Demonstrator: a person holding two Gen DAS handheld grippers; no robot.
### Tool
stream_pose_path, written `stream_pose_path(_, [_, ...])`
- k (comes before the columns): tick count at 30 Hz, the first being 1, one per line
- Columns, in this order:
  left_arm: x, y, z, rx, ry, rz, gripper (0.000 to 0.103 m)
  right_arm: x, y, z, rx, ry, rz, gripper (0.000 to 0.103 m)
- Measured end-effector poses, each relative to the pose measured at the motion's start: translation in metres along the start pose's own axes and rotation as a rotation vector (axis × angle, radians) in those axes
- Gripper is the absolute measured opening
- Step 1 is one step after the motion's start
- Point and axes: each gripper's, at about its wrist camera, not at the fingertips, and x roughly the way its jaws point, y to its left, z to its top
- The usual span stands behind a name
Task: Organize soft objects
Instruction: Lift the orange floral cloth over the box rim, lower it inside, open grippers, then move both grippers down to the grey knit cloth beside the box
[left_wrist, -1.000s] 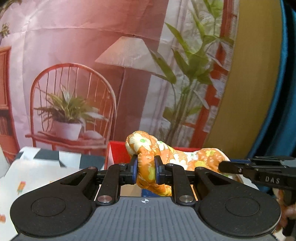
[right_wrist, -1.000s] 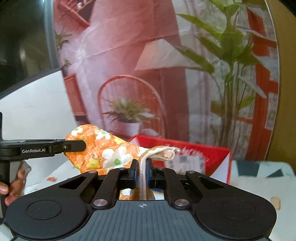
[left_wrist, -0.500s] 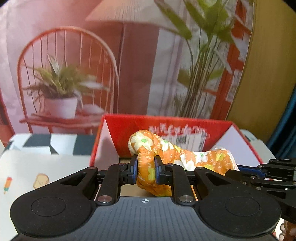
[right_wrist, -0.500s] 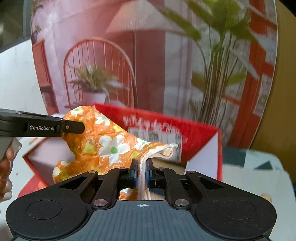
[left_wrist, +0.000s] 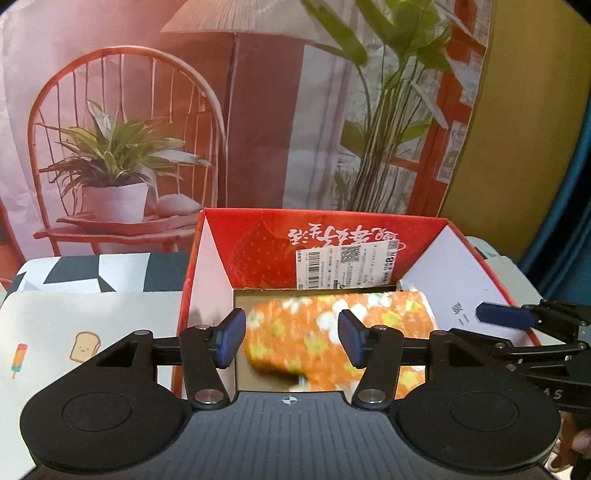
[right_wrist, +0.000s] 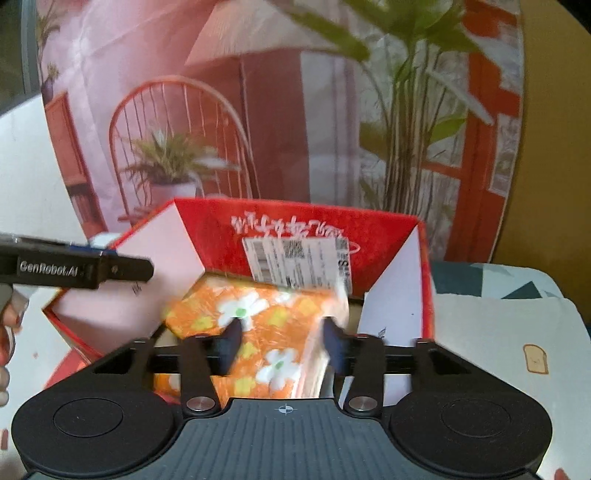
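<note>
Looks like you're at the drop-off step: both your left gripper (left_wrist: 291, 341) and right gripper (right_wrist: 282, 341) are spread wide, the orange floral cloth (left_wrist: 332, 332) lies inside the red box (left_wrist: 258, 251), so probably just back out.

A printed backdrop (left_wrist: 184, 110) (chair, potted plant, lamp) behind a patterned tablecloth (left_wrist: 85, 314).

the left tongs (left_wrist: 291, 341) are standing wide apart, gripping nothing. beyond and between their fingers the orange floral cloth (left_wrist: 332, 332) is lying, blurred, inside the red box (left_wrist: 258, 251). the right tongs (left_wrist: 517, 321) are reaching in from the right, over the box's white flap.
</note>
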Motion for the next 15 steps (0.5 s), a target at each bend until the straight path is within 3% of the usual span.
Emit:
stream_pose_path(8, [-0.052, 0.009, -0.026, -0.040, -0.044, -0.008, 0.059, -0.051, 0.000, -0.021, 0.024, -0.149, 0.006, 0.102])
stream_pose_path(15, [-0.079, 0.022, -0.062, -0.097, -0.045, 0.006, 0.060, -0.082, -0.001, -0.046, 0.059, -0.194, 0.002, 0.103])
